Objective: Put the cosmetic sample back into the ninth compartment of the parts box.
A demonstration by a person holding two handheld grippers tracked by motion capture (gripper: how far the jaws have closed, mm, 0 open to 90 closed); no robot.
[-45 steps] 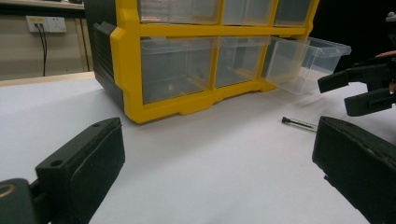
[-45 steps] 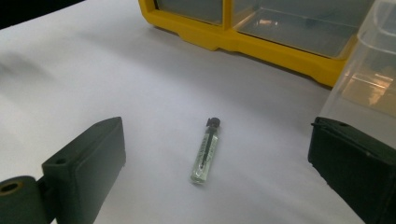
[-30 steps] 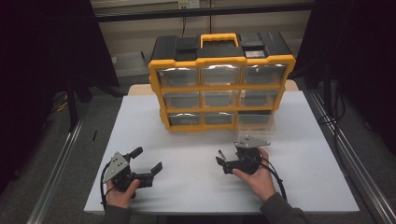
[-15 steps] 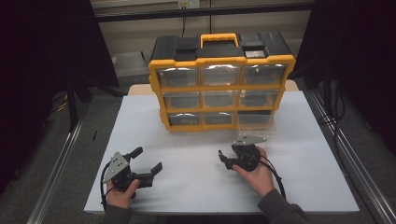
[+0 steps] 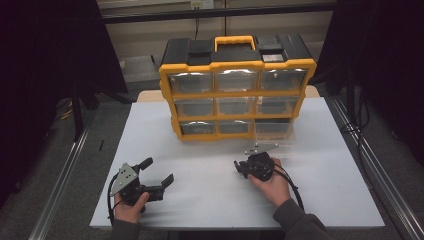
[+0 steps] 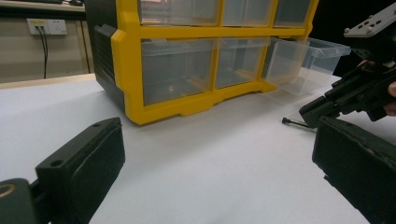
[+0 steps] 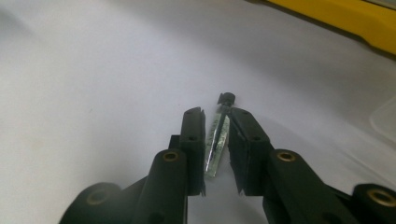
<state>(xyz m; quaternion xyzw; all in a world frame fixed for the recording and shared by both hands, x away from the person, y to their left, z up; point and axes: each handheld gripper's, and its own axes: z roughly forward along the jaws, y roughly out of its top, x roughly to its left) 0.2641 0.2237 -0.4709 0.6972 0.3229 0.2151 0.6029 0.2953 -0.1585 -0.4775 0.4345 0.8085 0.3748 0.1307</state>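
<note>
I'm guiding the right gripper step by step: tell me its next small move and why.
Probably close the right gripper the rest of the way on the screw. The screw lies on the table between the jaws, which stand narrowly apart along its sides, head just past the tips. The pulled-out drawer looks like its likely destination.
</note>
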